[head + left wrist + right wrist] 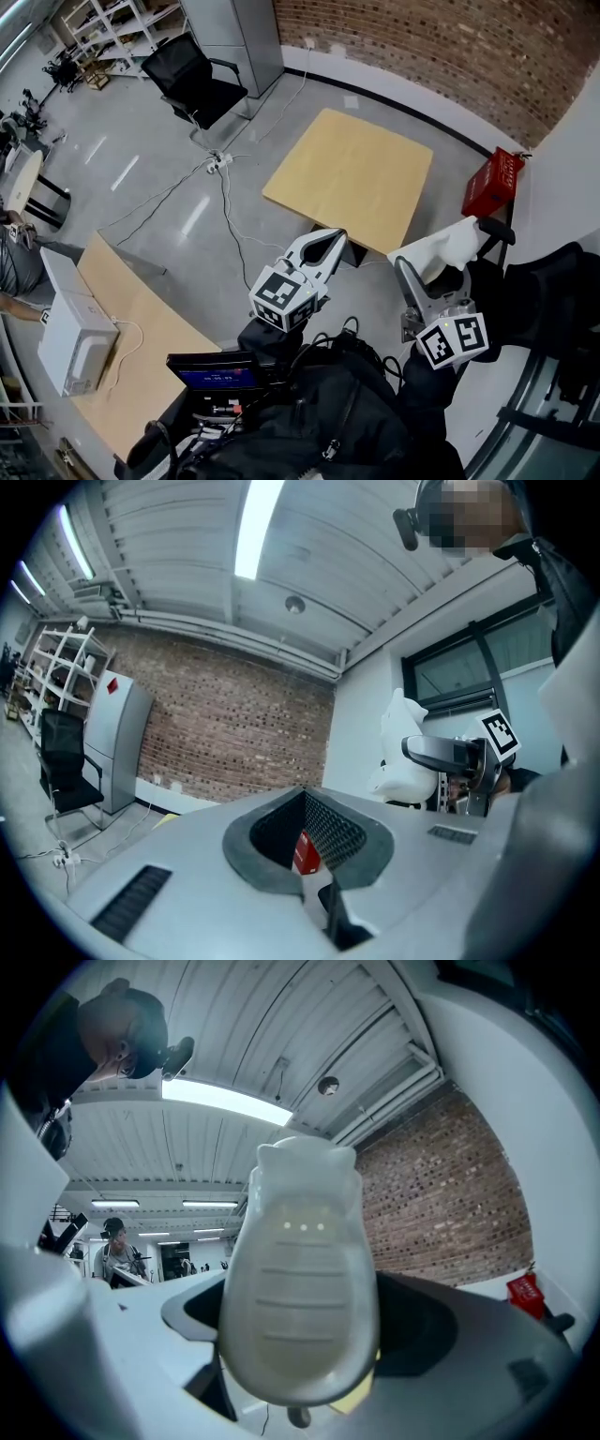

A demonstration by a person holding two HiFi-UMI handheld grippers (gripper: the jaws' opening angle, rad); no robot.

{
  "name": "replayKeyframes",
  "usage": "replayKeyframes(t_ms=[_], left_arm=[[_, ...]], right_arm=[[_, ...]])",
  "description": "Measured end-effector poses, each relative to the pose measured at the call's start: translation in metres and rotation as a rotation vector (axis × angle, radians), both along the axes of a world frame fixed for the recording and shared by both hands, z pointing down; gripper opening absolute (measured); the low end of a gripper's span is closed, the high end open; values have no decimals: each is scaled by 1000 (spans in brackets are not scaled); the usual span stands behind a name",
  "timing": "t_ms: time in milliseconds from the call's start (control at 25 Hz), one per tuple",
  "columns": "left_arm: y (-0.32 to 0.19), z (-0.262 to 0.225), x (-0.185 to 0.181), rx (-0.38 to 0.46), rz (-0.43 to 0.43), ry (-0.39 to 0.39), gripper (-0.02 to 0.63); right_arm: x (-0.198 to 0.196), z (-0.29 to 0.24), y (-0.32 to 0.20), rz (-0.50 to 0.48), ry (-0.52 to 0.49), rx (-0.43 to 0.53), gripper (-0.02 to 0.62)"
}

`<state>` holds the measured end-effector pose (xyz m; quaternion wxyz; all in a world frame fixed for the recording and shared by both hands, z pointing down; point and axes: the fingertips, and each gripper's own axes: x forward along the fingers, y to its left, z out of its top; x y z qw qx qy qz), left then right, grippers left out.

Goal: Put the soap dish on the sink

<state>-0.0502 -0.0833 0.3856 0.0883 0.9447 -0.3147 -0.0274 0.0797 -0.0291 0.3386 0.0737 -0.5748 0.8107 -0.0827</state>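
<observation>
Floor (141, 187): grey, glossy, cables trailing.
Wall (422, 47): brick, far side.
Bench (352, 178): wooden, near the wall; red box (494, 183) beside it.
Chair (192, 80): black, far left.
Second bench (141, 356): cut off at frame edge.
Left gripper (333, 239): jaws together, nothing held.
Right gripper (433, 270): clamped on white soap dish (300, 1279), in air, apart from both benches.
Dish's lower end hidden between jaws.
</observation>
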Motion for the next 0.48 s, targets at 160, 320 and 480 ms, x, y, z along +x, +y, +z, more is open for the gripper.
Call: replayKeyframes(t_ms=[160,320,480], left_arm=[[-18,4,4,-9,-46,-8,0],[-49,4,15,2,-88,-21,0],[-80,-5,36,10,-110,-26,0]], right_arm=[[9,6,-22,-32,-16,6,451],[22,9,-56,-80,-18,12,451],[41,4,-90,-112,-16,29,451]])
